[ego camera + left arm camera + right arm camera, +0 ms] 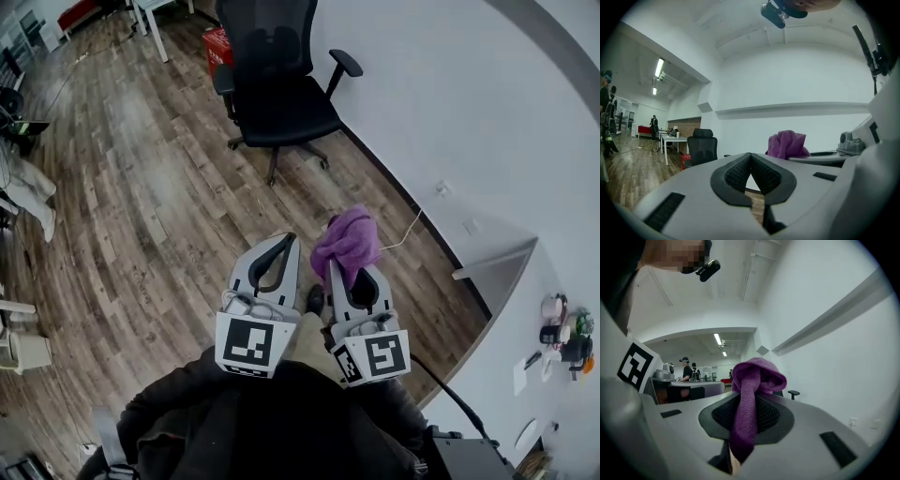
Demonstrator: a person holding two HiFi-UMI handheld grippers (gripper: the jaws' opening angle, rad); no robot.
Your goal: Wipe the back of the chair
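A black office chair (pixel 278 89) with a mesh back stands on the wooden floor ahead, near the white wall; it shows small in the left gripper view (pixel 703 149), and only its armrest (pixel 792 393) shows past the cloth in the right gripper view. My right gripper (pixel 349 265) is shut on a purple cloth (pixel 347 242), which bunches above the jaws and hangs between them (pixel 751 404). My left gripper (pixel 279 246) is shut with nothing in it (pixel 751 161). Both grippers are well short of the chair.
A red box (pixel 217 47) sits behind the chair. A white table (pixel 675 140) stands at the far left. A white cable (pixel 403 232) runs along the wall base. A counter (pixel 562 337) with cups is at the right. People stand far off (pixel 687 369).
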